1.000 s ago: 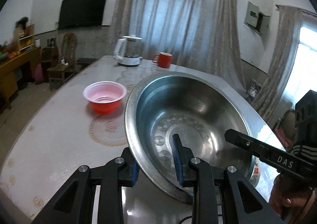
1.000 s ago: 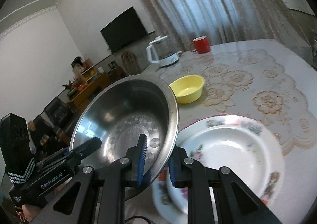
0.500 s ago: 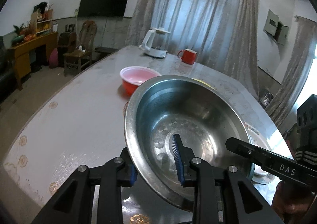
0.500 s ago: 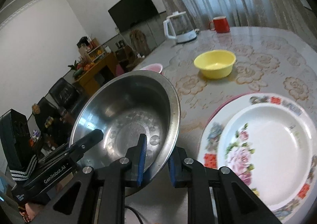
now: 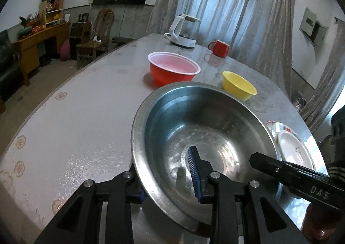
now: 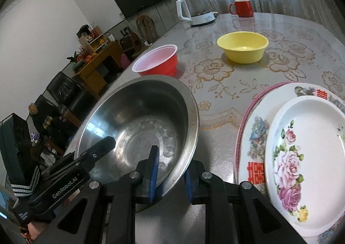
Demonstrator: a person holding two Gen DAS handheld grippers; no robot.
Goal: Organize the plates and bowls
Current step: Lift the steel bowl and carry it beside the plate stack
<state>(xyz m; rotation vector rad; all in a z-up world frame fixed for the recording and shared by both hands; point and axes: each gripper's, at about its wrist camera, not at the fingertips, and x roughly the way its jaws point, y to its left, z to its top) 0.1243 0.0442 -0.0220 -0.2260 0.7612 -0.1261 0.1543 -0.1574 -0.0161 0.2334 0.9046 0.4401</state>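
While both grippers grip the same steel basin (image 5: 207,136), the left gripper (image 5: 170,181) straddles its near rim, one blue pad (image 5: 194,170) inside the basin and the other outside under the lip, the jaws narrow and pinching the wall. Opposite it, the right gripper (image 6: 169,170) does the same on its own side of the rim, inner pad (image 6: 153,170) against the inside wall, outer pad behind the edge, jaws likewise narrow and clamped on metal. From each camera the other tool's finger reaches in over the basin's far edge. The basin sits low over the table (image 5: 82,114); whether its base touches the surface I cannot tell.

Just right of the right gripper lies a stack of plates: a rose-patterned white plate (image 6: 306,157) on top of a larger flowered plate (image 6: 254,132), with a pink-rimmed one showing beneath. Beyond the basin, ahead of both tools, stands a red bowl (image 6: 156,60) with a pale inside, and to its right a yellow bowl (image 6: 242,46), the two apart from each other. Farther still, near the table's far edge, are a white electric kettle (image 6: 194,10) and a red mug (image 6: 242,8), with curtains (image 5: 226,7) behind them.
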